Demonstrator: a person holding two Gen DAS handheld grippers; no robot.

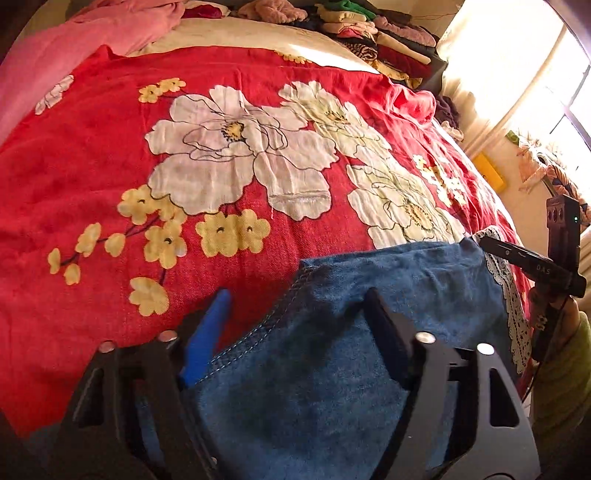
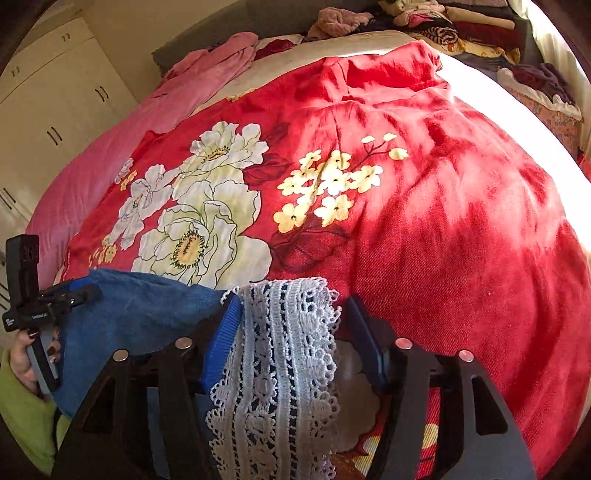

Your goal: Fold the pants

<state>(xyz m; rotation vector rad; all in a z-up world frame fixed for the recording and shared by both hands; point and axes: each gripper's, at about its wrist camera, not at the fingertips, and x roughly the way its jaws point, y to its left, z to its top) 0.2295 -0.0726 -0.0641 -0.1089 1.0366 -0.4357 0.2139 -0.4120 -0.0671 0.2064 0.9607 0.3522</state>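
On the far left of the right wrist view stands a cream wardrobe with dark handles (image 2: 55,110), and beside it a pink blanket (image 2: 122,147) runs along the edge of a red bedspread printed with white and yellow flowers (image 2: 424,240), which covers the bed. Lower left in that view, a hand with dark nails and a green sleeve (image 2: 27,356) holds the left gripper (image 1: 299,310), seen there from the side. The blue denim pants with white lace trim (image 1: 388,280) lie at the near edge of the bedspread, reaching from one gripper to the other. In the left wrist view the denim and its stitched seam pass between the fingers, a blue-padded one (image 1: 207,332) on the left and a dark one on the right; the jaws stand about half open, and whether the pads press the cloth cannot be told. Further right, the right gripper (image 2: 293,317) has the lace trim (image 2: 284,350) draped between its fingers, with the left blue pad (image 2: 225,328) against the lace edge and the right pad apart from it; a firm hold cannot be confirmed. At the far end of the bed, toward the right, sits a pile of folded clothes (image 1: 373,33), and a bright curtained window (image 1: 517,66) fills the right edge of the left wrist view.
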